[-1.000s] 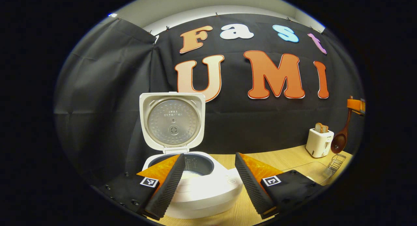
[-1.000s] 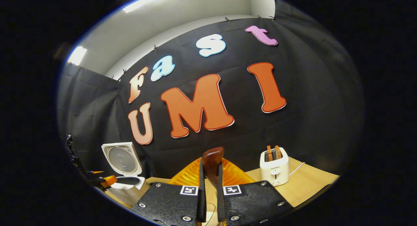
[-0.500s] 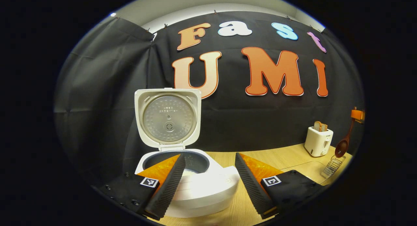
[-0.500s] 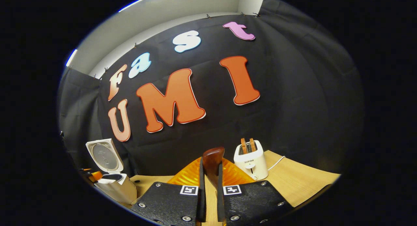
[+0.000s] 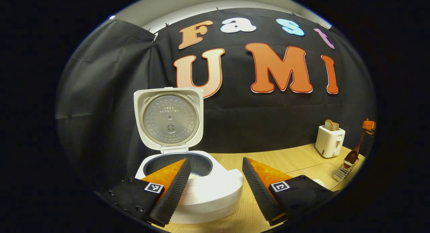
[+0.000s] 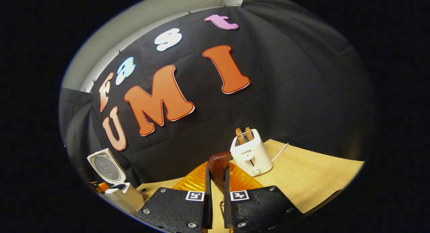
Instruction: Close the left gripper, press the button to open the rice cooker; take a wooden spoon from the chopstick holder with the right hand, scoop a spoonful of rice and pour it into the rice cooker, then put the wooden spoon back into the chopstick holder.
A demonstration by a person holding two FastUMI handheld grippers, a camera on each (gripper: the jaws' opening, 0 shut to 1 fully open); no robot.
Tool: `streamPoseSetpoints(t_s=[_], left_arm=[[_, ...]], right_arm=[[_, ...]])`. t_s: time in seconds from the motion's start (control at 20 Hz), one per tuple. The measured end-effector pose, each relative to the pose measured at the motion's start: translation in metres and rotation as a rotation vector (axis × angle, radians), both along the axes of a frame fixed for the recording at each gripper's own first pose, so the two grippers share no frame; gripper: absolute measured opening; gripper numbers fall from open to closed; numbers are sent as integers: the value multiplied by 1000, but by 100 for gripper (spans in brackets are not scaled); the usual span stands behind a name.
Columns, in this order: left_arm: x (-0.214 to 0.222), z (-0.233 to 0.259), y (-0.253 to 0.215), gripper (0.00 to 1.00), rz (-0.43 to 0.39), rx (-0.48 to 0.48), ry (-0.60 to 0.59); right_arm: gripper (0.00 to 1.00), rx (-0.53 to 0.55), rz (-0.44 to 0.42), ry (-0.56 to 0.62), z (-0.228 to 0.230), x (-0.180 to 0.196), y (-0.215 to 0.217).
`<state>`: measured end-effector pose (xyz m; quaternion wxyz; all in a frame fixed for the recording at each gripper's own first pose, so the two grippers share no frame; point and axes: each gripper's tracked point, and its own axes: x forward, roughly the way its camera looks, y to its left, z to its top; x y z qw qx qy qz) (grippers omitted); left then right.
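Rice cooker (image 5: 188,179) sits at the near left of the wooden table (image 5: 289,159), close to the black cloth wall, with its lid (image 5: 169,118) standing upright on the far hinge and the inner pot's rim fully exposed. Left gripper (image 5: 215,184) hovers just in front of the cooker, its jaws spread wide and holding nothing; the left finger overlaps the pot's near rim in the left gripper view, the right finger lies over bare tabletop to the cooker's right. Between the cooker and the toaster (image 5: 330,141) at the far right the table is bare wood, a broad free stretch.

Wooden spoon (image 5: 353,152) hangs bowl-down at the far right edge of the left gripper view, its bowl just above a small wire rack (image 5: 342,171) near the table's right edge. Right gripper (image 6: 216,196) is clamped on the spoon's handle, whose rounded end sticks up between the two fingers in the right gripper view. Beyond it stands the toaster with two slices of toast (image 6: 244,135) in its slots, a white cord (image 6: 280,152) trailing to its right across open table.
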<state>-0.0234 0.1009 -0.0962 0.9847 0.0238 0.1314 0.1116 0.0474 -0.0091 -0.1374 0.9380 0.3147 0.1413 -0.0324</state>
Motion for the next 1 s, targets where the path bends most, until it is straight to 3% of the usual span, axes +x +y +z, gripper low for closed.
streamPoseSetpoints(t_s=[0.1, 0.15, 0.5, 0.55, 0.65, 0.75, 0.8, 0.95, 1.0], left_arm=[[1, -1, -5, 100, -7, 9, 8], [2, -2, -6, 100, -10, 17, 10], [3, 2, -11, 100, -11, 33, 9], [4, 3, -10, 95, -11, 31, 8], [6, 5, -9, 99, -12, 17, 0], [8, 4, -12, 95, -22, -19, 2], [10, 4, -10, 99, -19, -21, 4], [19, 16, -6, 95, -19, 8, -10], [21, 20, -5, 95, -18, 7, -20]], right_arm=[[13, 34, -1, 28, -12, -1, 1], [13, 43, 0, 32, -25, 0, 26], [13, 84, 15, 100, -51, -3, 16], [13, 87, 20, 105, -52, -4, 15], [14, 93, 13, 104, -52, -2, 12], [14, 75, 22, 100, -51, -3, 12], [15, 67, 24, 99, -50, -4, 11], [21, 27, 37, 107, -50, -6, 3], [39, 8, 33, 122, -54, -5, -2]])
